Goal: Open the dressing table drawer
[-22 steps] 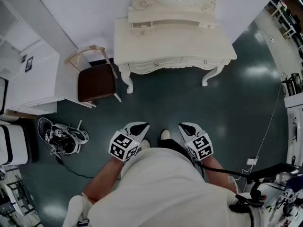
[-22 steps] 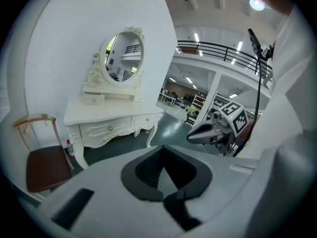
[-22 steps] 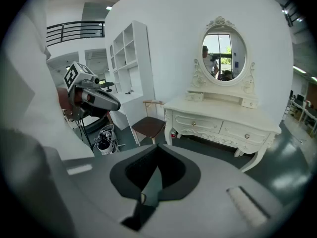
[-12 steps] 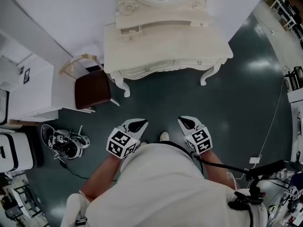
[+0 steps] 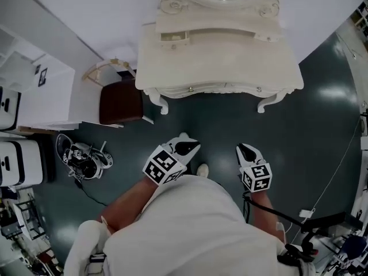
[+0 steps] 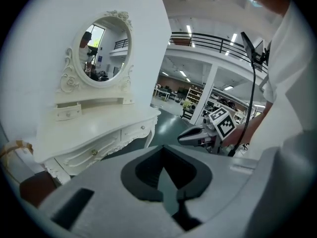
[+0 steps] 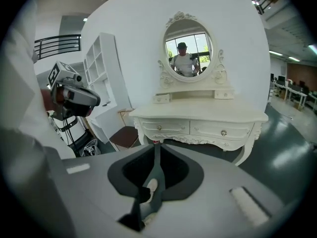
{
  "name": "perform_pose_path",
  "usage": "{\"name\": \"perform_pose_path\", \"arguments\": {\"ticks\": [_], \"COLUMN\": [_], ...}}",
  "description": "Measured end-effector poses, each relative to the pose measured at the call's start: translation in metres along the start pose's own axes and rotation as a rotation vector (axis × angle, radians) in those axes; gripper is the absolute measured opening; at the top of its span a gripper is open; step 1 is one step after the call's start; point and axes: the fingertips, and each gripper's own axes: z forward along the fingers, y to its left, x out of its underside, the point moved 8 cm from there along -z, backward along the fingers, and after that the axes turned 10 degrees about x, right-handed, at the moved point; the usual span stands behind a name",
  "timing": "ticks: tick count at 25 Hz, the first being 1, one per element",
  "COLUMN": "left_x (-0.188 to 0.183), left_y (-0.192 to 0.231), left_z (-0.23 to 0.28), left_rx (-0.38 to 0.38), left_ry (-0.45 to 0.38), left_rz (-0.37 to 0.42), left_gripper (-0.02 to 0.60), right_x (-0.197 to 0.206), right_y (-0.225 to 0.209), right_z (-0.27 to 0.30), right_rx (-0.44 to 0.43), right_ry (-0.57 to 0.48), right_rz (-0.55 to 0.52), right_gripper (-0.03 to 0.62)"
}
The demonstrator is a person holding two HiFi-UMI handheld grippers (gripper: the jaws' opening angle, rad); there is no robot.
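Note:
The cream dressing table [image 5: 221,50] with an oval mirror stands against the wall at the top of the head view. Its two front drawers are closed, with knobs at left [image 5: 191,88] and right [image 5: 259,89]. In the right gripper view the left drawer [image 7: 163,127] and the right drawer [image 7: 223,132] face me. My left gripper [image 5: 187,148] and right gripper [image 5: 246,151] hover over the dark floor, well short of the table. Both are shut with nothing between the jaws. The left gripper [image 6: 163,150] sees the table [image 6: 94,128] from its left side. The right gripper [image 7: 155,148] points at the table's front.
A chair with a brown seat [image 5: 121,101] stands left of the table. White cabinets [image 5: 40,91] line the left wall. A black-and-white object with a cable [image 5: 83,158] lies on the floor at left. A thin cable [image 5: 339,171] runs along the floor at right.
The person has stepped closer to the table, which now looks larger in the head view. Both grippers moved forward and a little right. Their jaws stayed shut.

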Motion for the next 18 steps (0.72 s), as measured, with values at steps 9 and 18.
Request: {"name": "perform_pose_path", "arguments": {"ticks": [9,18], "left_x": [-0.072,-0.117], "left_y": [0.114,0.206], "left_z": [0.008,0.003], "left_rx": [0.098,0.12], "left_ry": [-0.034,-0.039], "left_rz": [0.036,0.054], "left_gripper": [0.003,0.003], "right_x": [-0.085,-0.159], "right_y": [-0.043,-0.109], "right_z": [0.084,0.166], "right_rx": [0.137,0.293], "right_ry": [-0.012,-0.055], "right_rz": [0.067,0.151], "right_gripper": [0.035,0.031]}}
